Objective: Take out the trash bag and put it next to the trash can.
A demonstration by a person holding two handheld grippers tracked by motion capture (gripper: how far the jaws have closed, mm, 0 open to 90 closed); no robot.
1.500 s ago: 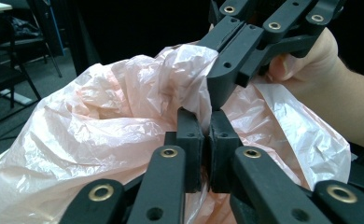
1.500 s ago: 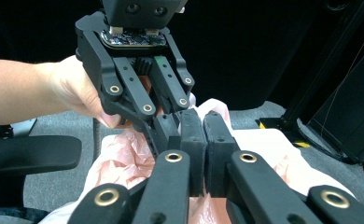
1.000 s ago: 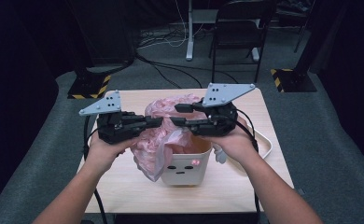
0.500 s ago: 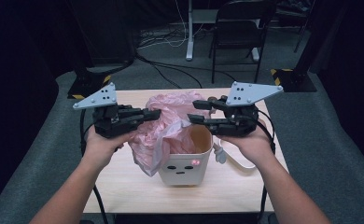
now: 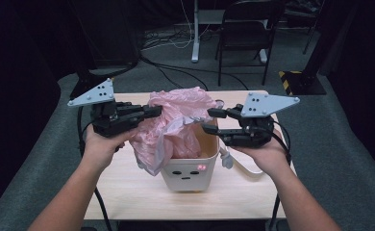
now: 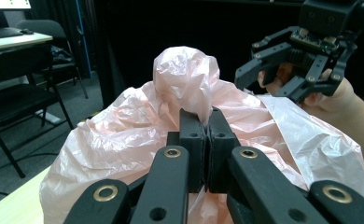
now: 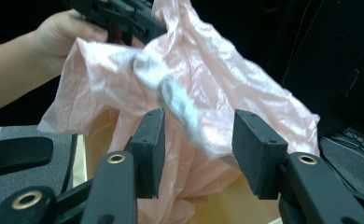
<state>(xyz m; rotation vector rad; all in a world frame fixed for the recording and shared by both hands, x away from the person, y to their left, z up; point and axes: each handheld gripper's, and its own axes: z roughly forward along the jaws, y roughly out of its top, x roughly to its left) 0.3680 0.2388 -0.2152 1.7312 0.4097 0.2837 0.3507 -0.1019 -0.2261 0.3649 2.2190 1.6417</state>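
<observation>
Pink plastic bag (image 5: 173, 127) drapes over the cream bin (image 5: 190, 168) on the wooden table (image 5: 128, 192), bare board on the near side. Left gripper (image 5: 152, 111) pinches a bag fold, jaws clamped tight. Right gripper (image 5: 208, 120), just right of the bag, has just been opening; film lies loose between its pads (image 7: 259, 149). Bin contents hidden by bag.
</observation>
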